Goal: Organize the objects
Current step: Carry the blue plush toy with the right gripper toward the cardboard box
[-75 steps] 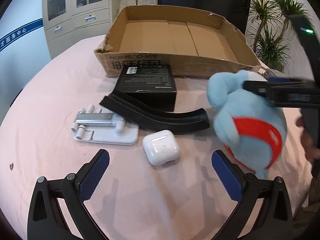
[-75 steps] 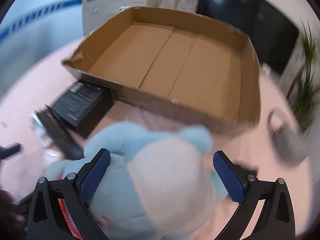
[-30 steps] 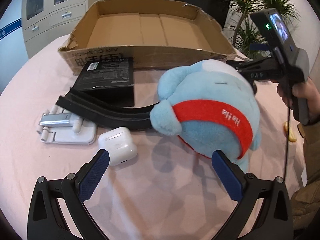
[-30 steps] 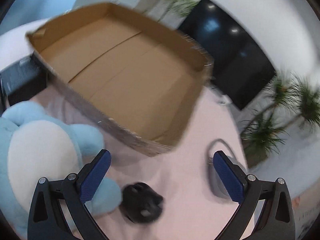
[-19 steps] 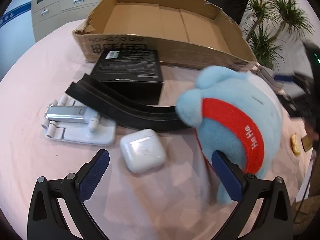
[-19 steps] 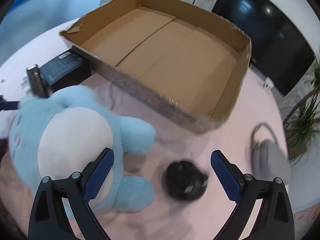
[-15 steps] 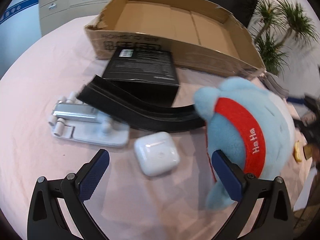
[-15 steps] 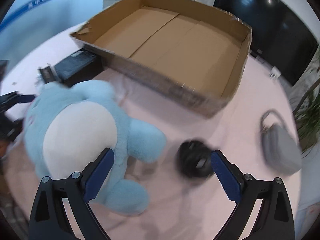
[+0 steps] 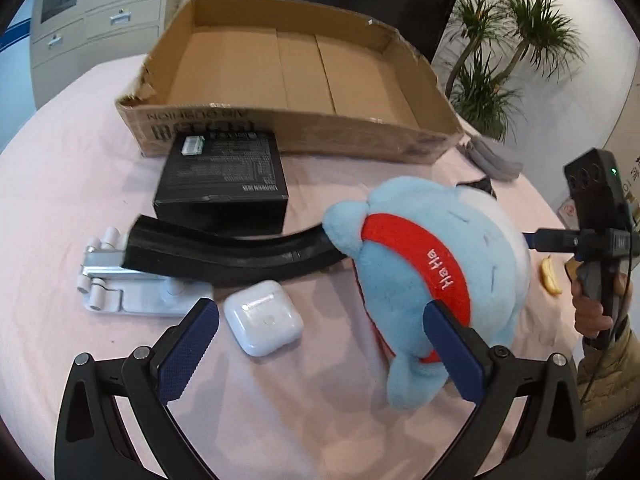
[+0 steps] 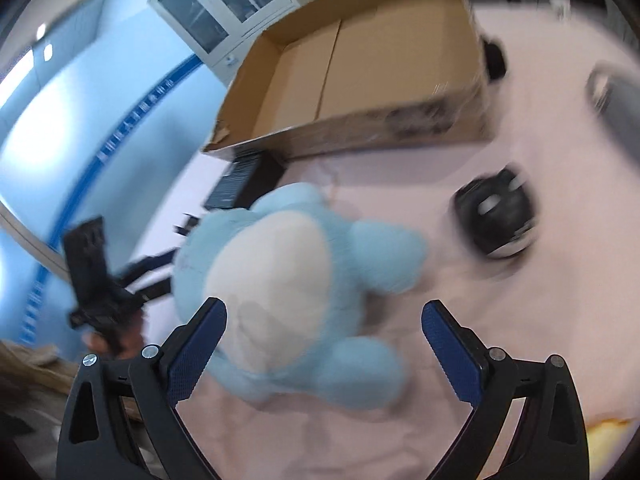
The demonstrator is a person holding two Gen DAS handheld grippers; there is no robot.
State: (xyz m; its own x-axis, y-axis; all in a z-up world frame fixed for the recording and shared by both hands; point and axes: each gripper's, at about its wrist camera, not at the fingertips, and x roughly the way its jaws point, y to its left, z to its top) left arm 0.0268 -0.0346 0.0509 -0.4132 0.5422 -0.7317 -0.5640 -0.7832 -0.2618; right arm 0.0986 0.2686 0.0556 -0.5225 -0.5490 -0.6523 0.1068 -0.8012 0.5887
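Note:
A light blue plush toy (image 9: 436,268) with a red band stands on the pink tablecloth; the right wrist view shows its white belly (image 10: 280,276). My left gripper (image 9: 320,344) is open, low over the cloth, with a white earbud case (image 9: 262,318) just ahead between its fingers and the plush touching the right finger. My right gripper (image 10: 322,344) is open above the plush, holding nothing. A black box (image 9: 224,182), a curved black piece (image 9: 224,256) and a white-and-metal stand (image 9: 120,284) lie left of the plush. The open cardboard box (image 9: 288,60) sits behind.
A round black object (image 10: 496,212) lies on the cloth right of the plush. A grey pouch (image 9: 494,160) rests near the box's right corner. A small yellow scrap (image 9: 550,276) lies at the right. A hand (image 9: 596,300) holds the other gripper's handle. Potted plants (image 9: 500,64) and cabinets stand behind.
My right gripper let go of the plush and pulled back above it, swinging quickly. The plush now stands on the cloth. My left gripper shifted, staying open near the earbud case.

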